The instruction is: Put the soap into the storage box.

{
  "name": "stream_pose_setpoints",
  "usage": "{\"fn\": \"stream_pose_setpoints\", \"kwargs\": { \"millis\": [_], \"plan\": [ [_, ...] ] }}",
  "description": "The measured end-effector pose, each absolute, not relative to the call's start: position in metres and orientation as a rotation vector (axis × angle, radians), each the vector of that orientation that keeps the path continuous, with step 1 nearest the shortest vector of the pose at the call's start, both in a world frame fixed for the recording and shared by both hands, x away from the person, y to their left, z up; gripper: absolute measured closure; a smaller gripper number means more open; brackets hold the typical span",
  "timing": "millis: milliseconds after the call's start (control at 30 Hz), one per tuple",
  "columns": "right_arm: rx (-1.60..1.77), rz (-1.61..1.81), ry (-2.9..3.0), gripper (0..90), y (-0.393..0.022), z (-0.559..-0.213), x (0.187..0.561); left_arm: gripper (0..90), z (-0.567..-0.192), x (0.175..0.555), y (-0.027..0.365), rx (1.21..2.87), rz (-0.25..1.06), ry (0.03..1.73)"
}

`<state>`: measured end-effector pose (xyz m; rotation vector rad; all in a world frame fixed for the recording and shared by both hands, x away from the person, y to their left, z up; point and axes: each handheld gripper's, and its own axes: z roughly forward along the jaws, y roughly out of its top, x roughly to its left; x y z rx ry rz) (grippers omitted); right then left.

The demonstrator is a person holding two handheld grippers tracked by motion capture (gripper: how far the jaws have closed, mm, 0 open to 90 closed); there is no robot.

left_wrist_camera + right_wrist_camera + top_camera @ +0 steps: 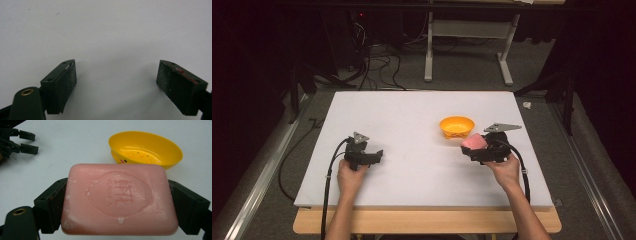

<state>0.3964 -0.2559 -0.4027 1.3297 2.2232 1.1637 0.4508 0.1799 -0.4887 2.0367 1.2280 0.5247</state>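
A pink bar of soap with an embossed stamp is clamped between the two black jaws of my right gripper. In the high view the soap is held just above the white table, right beside the yellow soap dish. The yellow soap dish has small holes in its bottom and lies just beyond the bar. My left gripper rests at the table's left, open. In the left gripper view the left gripper has jaws wide apart over bare white surface.
The white table top has bare room in the middle and at the back. In the right gripper view the left gripper shows at the far left. Cables trail off the table's front edge from both grippers.
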Motion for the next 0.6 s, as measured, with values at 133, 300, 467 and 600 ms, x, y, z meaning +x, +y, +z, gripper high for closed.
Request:
{"fn": "stream_pose_setpoints", "kwargs": {
  "millis": [133, 300, 467, 600],
  "plan": [
    [1.334, 1.172, 2.22, 13.7, -0.256, -0.399, 0.399, 16.9, -0.489, 0.451, 0.18, 2.036, 0.525, 1.228],
    [1.332, 1.186, 2.22, 13.7, -0.256, -0.393, 0.404, 16.9, -0.489, 0.451, 0.18, 2.037, 0.525, 1.228],
    [1.345, 1.188, 2.216, 13.7, -0.254, -0.388, 0.409, 16.9, -0.489, 0.451, 0.18, 2.037, 0.524, 1.228],
    [1.348, 1.19, 2.217, 13.7, -0.252, -0.385, 0.414, 16.9, -0.489, 0.451, 0.18, 2.036, 0.524, 1.228]
  ]
}}
